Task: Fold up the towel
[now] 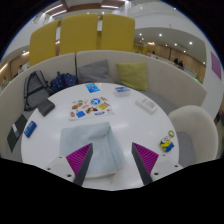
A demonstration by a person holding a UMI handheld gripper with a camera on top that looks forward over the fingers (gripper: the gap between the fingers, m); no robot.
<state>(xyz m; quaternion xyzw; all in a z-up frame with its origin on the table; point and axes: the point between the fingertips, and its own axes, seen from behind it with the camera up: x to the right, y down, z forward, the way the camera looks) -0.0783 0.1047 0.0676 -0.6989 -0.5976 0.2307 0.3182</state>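
Note:
A pale grey-white towel (pixel 98 150) lies on the round white table (pixel 125 120), at its near edge. It has a soft crease through its middle. My gripper (pixel 112 148) hangs above it with the jaws wide apart. The purple pads (pixel 80 160) stand at either side of the towel's near part without pressing on it. The towel reaches left past the left finger, and its near end is hidden below the fingers.
Beyond the towel the table holds colourful cards (pixel 88 109), a white box (pixel 147 103), a yellow toy figure (pixel 167 146), a dark laptop (pixel 44 103) and a dark tablet (pixel 17 131). A white chair (pixel 196 126) stands to the right. A grey sofa with a yellow cushion (pixel 132 73) curves behind.

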